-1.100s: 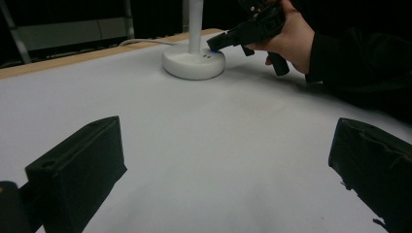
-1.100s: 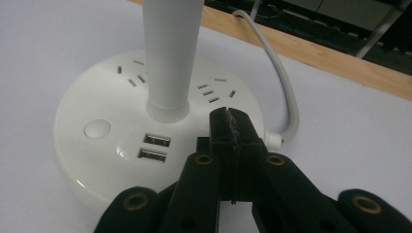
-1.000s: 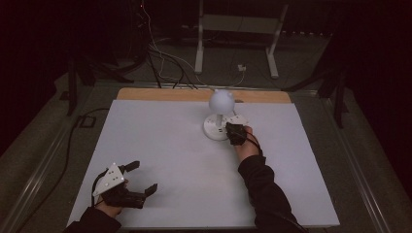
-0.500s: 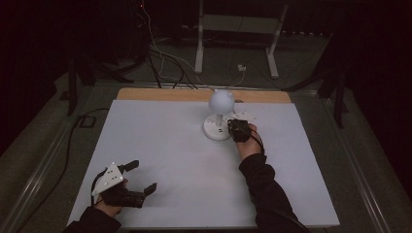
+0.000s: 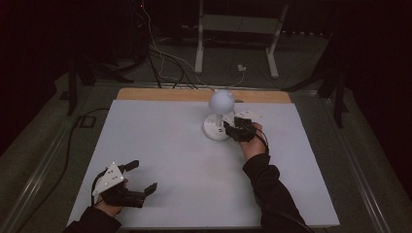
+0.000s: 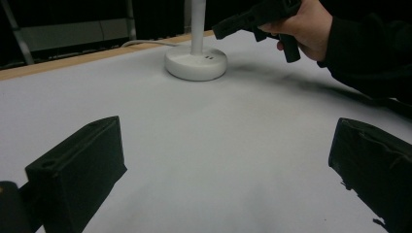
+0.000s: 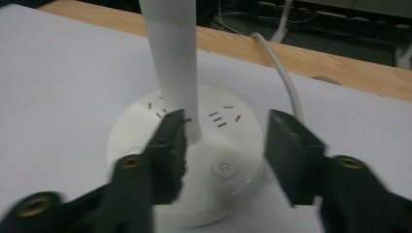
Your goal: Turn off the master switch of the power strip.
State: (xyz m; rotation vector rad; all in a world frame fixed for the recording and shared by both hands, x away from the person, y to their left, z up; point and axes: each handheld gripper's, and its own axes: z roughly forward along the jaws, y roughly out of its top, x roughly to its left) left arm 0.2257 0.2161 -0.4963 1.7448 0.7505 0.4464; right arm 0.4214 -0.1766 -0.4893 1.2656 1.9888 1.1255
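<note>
A white desk lamp stands at the back middle of the white table, with a globe head (image 5: 221,100), a straight stem (image 7: 172,58) and a round base (image 5: 214,130). The base carries socket slots and a power button (image 7: 223,167). My right gripper (image 5: 228,130) is open just right of the base. In the right gripper view its tips (image 7: 227,119) hover over the base top, the left jaw close to the stem and the button below the gap. My left gripper (image 5: 143,175) rests open at the front left, holding nothing (image 6: 228,131).
The lamp's white cable (image 7: 279,63) runs off the back over a wooden strip (image 5: 194,94). Bare tabletop (image 5: 170,145) lies between the two grippers. Behind the table, cables and a white stand (image 5: 235,39) sit on the dark floor.
My right gripper has edged slightly to the right and back beside the lamp base. The left gripper has stayed put.
</note>
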